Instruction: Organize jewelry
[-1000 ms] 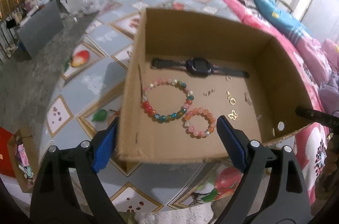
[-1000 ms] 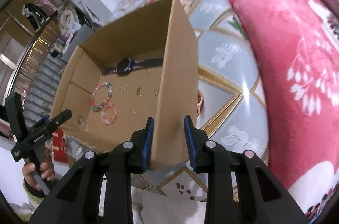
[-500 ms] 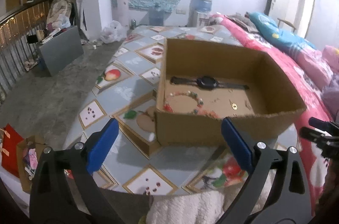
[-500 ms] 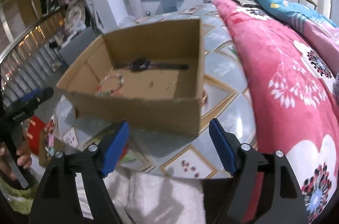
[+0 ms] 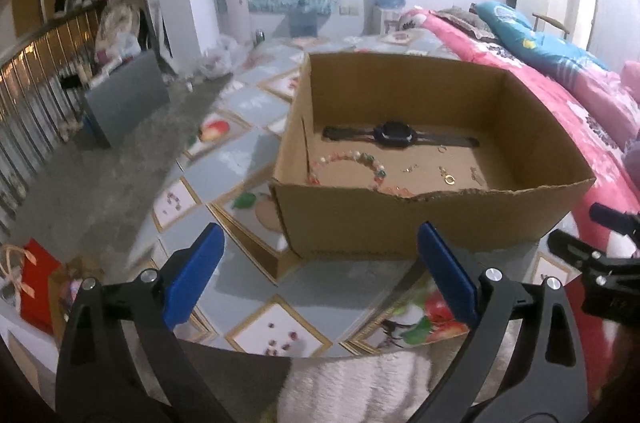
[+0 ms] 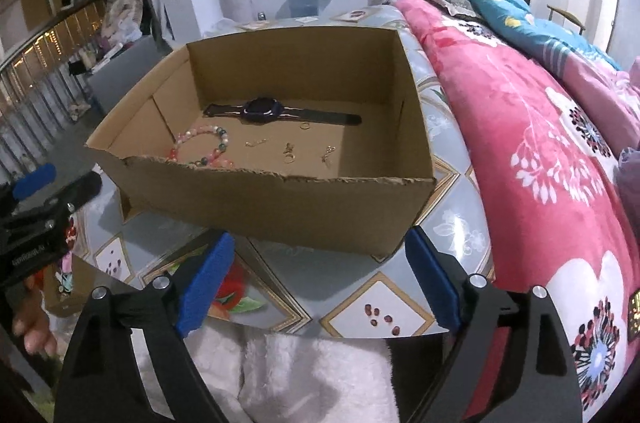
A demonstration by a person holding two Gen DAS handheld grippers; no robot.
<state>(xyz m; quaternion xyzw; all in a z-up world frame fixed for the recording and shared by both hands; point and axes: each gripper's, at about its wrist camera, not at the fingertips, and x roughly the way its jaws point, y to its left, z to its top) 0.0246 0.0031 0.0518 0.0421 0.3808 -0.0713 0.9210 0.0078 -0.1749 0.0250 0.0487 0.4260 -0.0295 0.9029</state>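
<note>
While the left tongs (image 5: 320, 271) gaped empty, the cardboard box (image 5: 420, 223) stood just beyond them on the table (image 5: 240, 159), holding a black watch (image 5: 394, 134) and beaded bracelet (image 5: 352, 159). Right tongs (image 6: 318, 279): just opened wide, empty, box (image 6: 280, 207) beyond them.

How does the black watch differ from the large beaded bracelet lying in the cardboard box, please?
The black watch lies stretched out straight along the far wall, while the large beaded bracelet forms a closed ring nearer the front. The watch is one dark colour; the bracelet is a string of pink, red and green beads. The watch shows whole, whereas the box's torn front edge hides part of the bracelet. Both lie flat on the floor of the cardboard box.
</note>
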